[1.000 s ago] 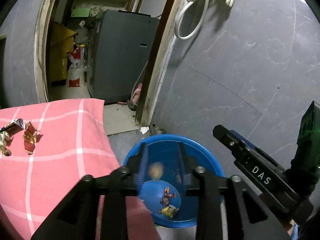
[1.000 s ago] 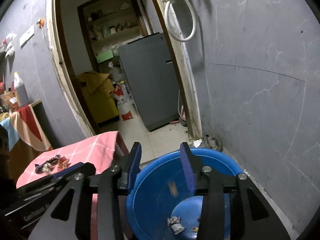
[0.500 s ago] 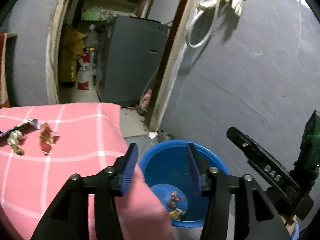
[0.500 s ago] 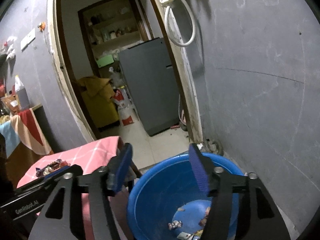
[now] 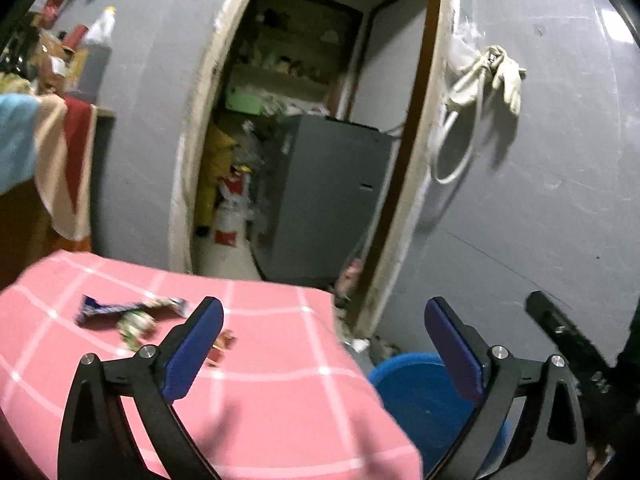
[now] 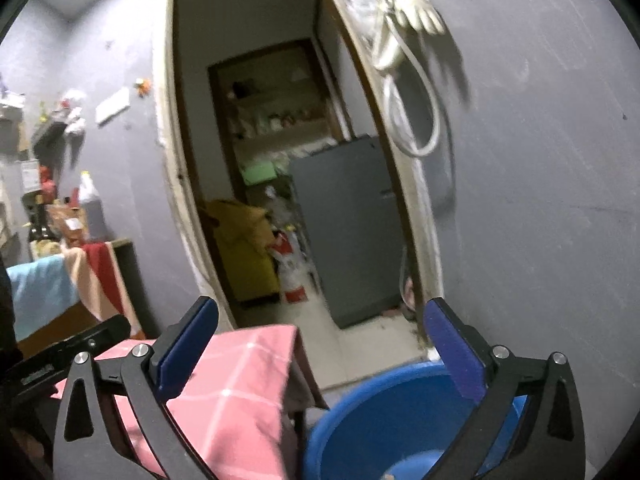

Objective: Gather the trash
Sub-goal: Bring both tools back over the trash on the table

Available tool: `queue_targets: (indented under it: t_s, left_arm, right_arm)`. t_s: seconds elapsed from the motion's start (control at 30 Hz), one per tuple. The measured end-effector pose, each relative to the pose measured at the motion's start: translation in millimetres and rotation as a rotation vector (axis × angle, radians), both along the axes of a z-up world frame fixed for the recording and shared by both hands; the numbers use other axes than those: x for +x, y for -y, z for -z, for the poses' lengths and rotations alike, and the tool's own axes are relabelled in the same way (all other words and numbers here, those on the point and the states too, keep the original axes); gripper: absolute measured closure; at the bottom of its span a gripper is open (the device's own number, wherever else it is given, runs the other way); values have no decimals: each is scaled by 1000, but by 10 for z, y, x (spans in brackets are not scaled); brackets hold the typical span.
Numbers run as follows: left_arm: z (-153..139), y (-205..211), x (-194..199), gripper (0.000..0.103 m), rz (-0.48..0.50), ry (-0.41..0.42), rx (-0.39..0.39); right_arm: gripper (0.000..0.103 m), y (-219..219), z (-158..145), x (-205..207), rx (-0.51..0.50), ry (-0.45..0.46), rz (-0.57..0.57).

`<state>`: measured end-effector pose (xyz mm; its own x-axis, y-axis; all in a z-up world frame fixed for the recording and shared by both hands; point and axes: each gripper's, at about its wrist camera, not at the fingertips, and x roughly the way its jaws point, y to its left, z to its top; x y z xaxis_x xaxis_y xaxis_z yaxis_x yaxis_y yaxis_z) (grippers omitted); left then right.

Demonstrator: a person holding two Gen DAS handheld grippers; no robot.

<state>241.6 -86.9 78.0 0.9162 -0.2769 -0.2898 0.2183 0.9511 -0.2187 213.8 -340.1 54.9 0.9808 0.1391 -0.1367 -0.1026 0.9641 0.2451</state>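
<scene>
wrappers (image 5: 132, 314) lie on the pink checked cloth (image 5: 280, 380), toward its far left part: 1 long blue-and-white one (image 5: 100, 309), a crumpled green-and-white one (image 5: 134, 326) just near of it, and a small red one (image 5: 222, 346) a little to the right, partly behind a finger of the left gripper (image 5: 324, 344). that gripper hangs above the cloth with its blue-padded jaws spread wide and opening, nothing between them. the blue basin (image 5: 420, 392) sits low on the floor just right of the cloth's hanging edge, against the grey wall (image 5: 540, 200).

the right gripper (image 6: 320, 346) hovers over the basin (image 6: 380, 420), its jaws likewise spread wide and opening, empty; a small scrap (image 6: 386, 476) shows at the bottom of the basin, too blurred to name. part of the left gripper's black body (image 6: 60, 356) shows at the left edge of the right wrist view.

far behind, an open doorway (image 6: 280, 160) shows a grey fridge (image 6: 348, 232), a yellow bin (image 6: 248, 248) and shelves (image 6: 276, 120). a pale glove (image 6: 416, 8) and a looped white hose (image 6: 416, 112) hang on the wall right of the door frame.
</scene>
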Motion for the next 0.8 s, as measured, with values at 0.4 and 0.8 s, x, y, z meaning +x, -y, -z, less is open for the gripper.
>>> queue_targets:
  t_s: [0.4, 0.8]
  left_arm:
    - [2, -544, -191, 4, -123, 89, 56]
    - [18, -1402, -119, 4, -265, 71, 59]
  right_arm:
    - [0, -601, -136, -36, -77, 184, -133]
    - [0, -1227, -162, 453, -124, 166, -279]
